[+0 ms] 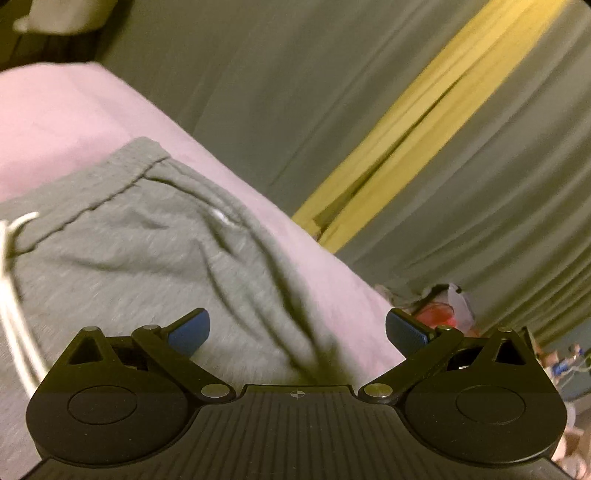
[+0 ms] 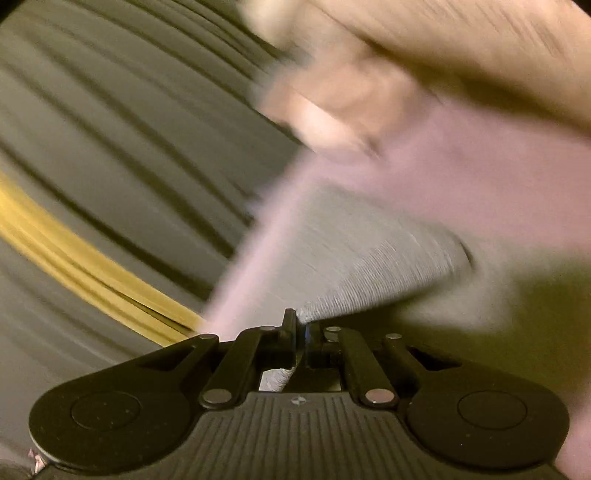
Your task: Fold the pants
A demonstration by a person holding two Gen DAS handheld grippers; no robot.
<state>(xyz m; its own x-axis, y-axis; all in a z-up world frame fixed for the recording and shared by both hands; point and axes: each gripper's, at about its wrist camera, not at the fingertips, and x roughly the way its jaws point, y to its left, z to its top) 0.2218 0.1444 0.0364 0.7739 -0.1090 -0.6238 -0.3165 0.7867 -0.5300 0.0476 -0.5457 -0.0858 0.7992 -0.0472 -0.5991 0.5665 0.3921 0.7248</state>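
Note:
Grey sweatpants [image 1: 122, 258] with a white drawstring [image 1: 13, 288] lie rumpled on a pink sheet [image 1: 66, 122]. In the left wrist view my left gripper [image 1: 297, 332] hovers over the waistband side, its blue pads [image 1: 190, 332] wide apart with nothing between them. The right wrist view is blurred by motion. There my right gripper [image 2: 300, 332] is shut on an edge of the grey pants [image 2: 369, 258], and the cloth runs out from between the pads across the pink sheet [image 2: 461, 177]. A person's bare forearm and hand [image 2: 369, 74] cross the top of that view.
A grey pleated curtain [image 1: 332, 92] with a yellow stripe [image 1: 424, 122] hangs beyond the bed's edge. Red and white clutter [image 1: 443, 310] sits low beside the bed. A pale pillow-like shape [image 1: 62, 14] lies at the far top left.

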